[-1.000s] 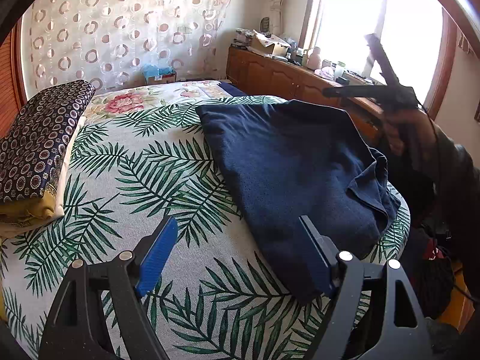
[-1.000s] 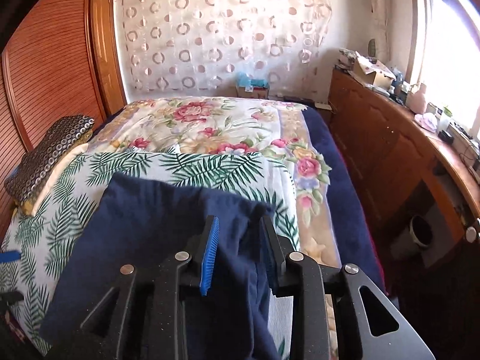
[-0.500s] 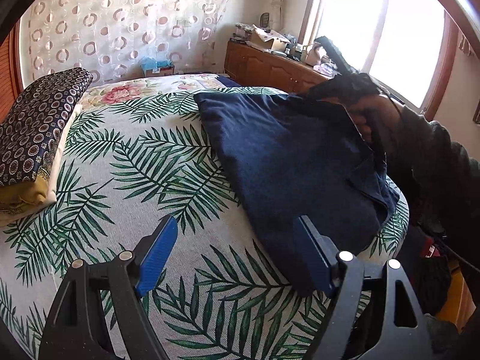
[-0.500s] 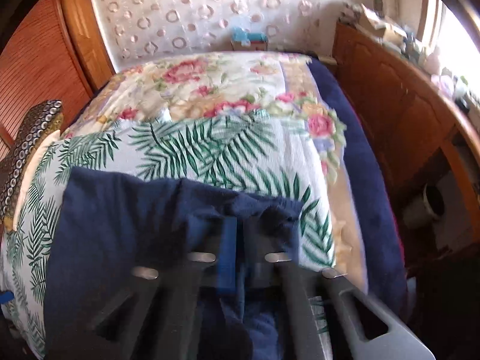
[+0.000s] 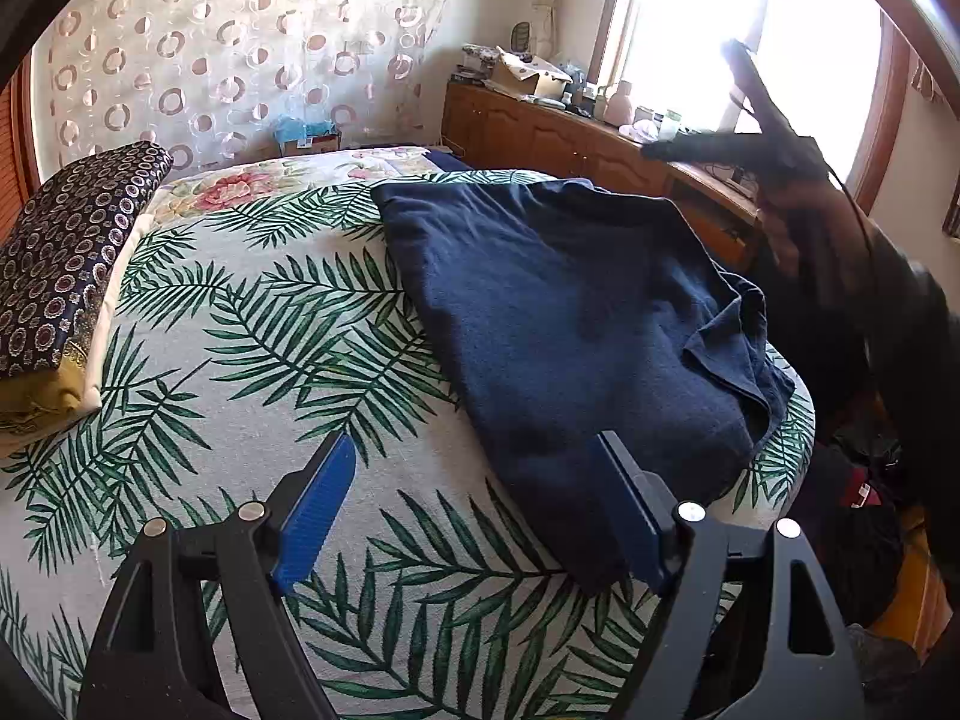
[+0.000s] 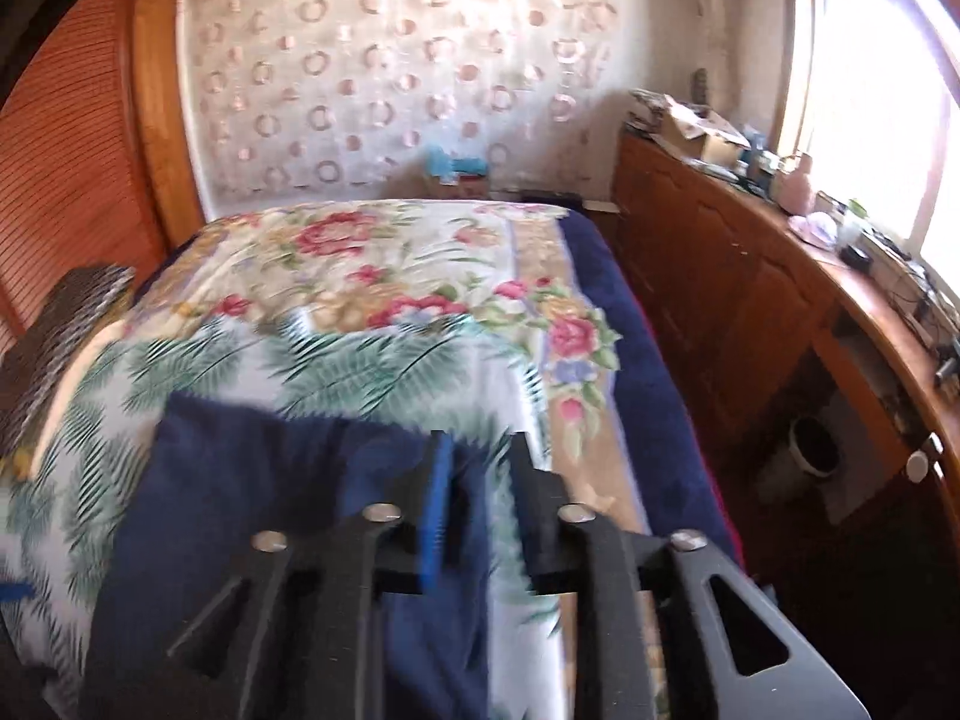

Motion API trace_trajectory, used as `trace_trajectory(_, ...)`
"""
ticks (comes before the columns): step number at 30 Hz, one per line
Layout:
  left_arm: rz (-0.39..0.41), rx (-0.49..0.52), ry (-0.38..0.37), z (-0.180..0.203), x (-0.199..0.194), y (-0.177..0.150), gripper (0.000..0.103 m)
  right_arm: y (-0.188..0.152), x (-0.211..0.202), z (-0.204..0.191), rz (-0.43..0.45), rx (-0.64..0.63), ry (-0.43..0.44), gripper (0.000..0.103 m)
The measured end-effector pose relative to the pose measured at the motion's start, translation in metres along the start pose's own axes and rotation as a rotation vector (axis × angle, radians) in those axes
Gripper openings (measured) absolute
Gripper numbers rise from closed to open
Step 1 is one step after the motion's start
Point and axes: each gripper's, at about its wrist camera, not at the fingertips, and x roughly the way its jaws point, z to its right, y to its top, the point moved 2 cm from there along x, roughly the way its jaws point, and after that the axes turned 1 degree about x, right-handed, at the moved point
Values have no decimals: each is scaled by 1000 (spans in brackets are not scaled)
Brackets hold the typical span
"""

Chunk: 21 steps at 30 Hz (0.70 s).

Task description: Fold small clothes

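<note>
On the bed (image 5: 252, 420), bare palm-print cover lies left of the navy cloth (image 5: 558, 300), which is rumpled at its right edge by the bed's edge. Left gripper (image 5: 474, 516) hovers wide, empty. Right gripper (image 6: 477, 504), raised, is opening narrowly, pads off cloth.

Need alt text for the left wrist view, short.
A navy garment lies partly folded on a palm-leaf bedspread, with the open left gripper low beside its near corner. The right gripper is raised above the far edge.
</note>
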Motion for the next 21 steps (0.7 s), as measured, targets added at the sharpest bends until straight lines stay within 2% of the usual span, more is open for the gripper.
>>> trace_trajectory(1, -1, 2, -2, 1, 0, 0, 81, -12, -7, -4, -2, -11, 9, 39)
trace_trajectory(2, -2, 4, -3, 2, 1, 0, 81, -24, -13, -5, -2, -20, 28, 43)
trace_trajectory(5, -8, 13, -6, 7, 2, 0, 81, -57, -38, -13, -7, -50, 83, 44)
trace_trajectory(10, -19, 20, -9, 11, 5, -1, 81, -113, -58, -33, -60, -100, 160, 46)
trace_trajectory(13, -19, 20, -11, 13, 6, 0, 81, -138, -61, -43, -100, -129, 144, 46)
trace_trajectory(21, -19, 27, -11, 14, 6, -1, 81, -154, -73, -41, -101, -124, 151, 46)
